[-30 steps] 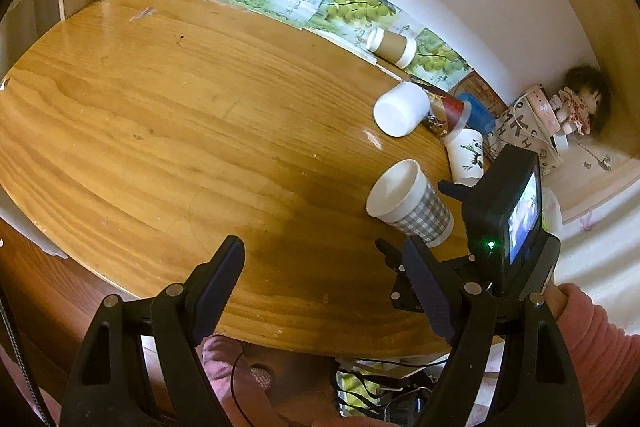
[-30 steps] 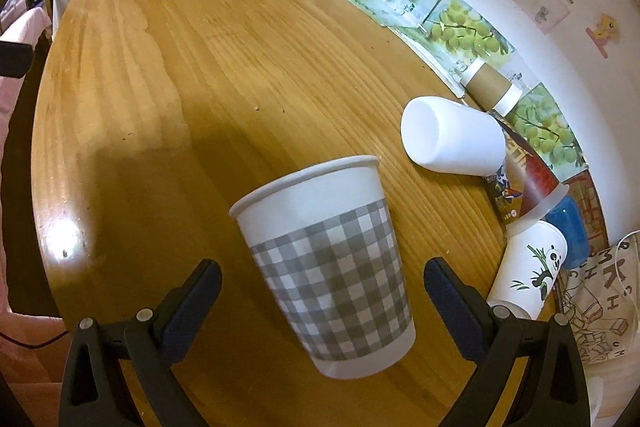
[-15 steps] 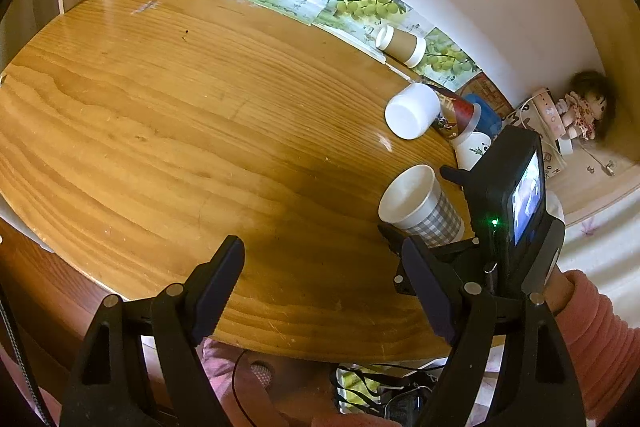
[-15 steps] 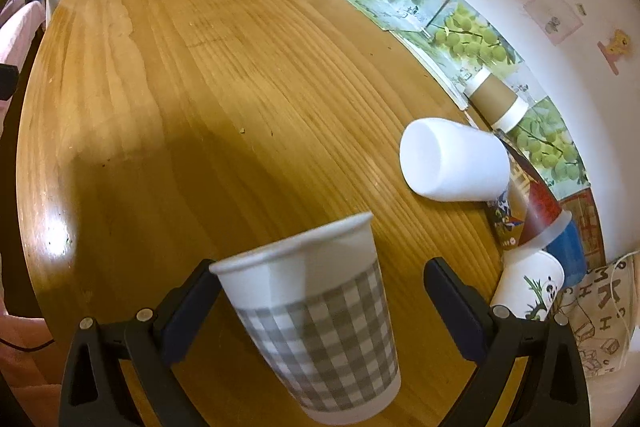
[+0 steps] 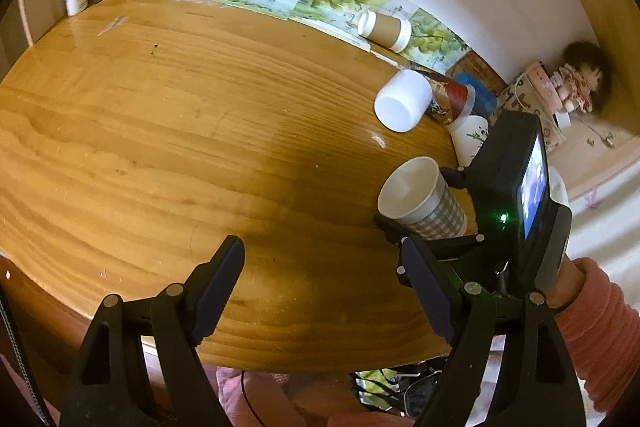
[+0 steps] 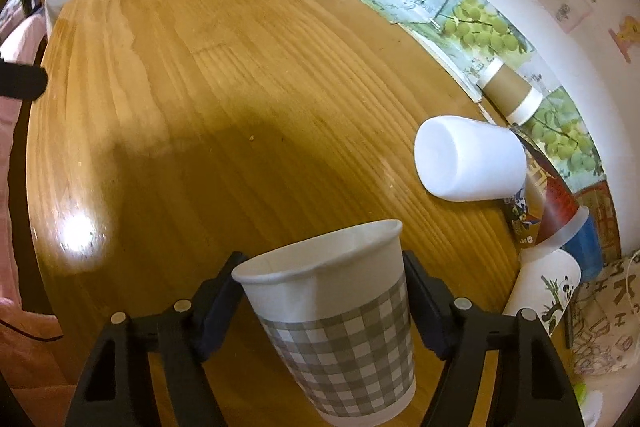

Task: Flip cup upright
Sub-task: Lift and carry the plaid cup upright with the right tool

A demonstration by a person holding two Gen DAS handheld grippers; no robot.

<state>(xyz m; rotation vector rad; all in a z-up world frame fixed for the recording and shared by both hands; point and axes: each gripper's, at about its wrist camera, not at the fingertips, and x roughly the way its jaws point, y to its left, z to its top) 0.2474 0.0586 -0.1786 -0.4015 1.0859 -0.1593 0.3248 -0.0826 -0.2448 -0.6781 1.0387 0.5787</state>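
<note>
So the right gripper point(image 6: 322, 301) has its 2 fingers pressed onto the checked paper cup point(image 6: 340, 331), mouth up and tilted a bit, bottom middle of the right wrist view. In the left wrist view that cup point(image 5: 420, 201) sits right of center over the wooden table point(image 5: 168, 147). The left gripper point(image 5: 322, 291) is spread wide, holding nothing. A white cup point(image 6: 468, 163) lies on its side at right.

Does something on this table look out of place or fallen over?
Yes. Several cups lie on their sides near the wall: a plain white cup, a brown cup and a panda-print cup. The checked cup sits tilted between the right gripper fingers. Nothing looks spilled.
</note>
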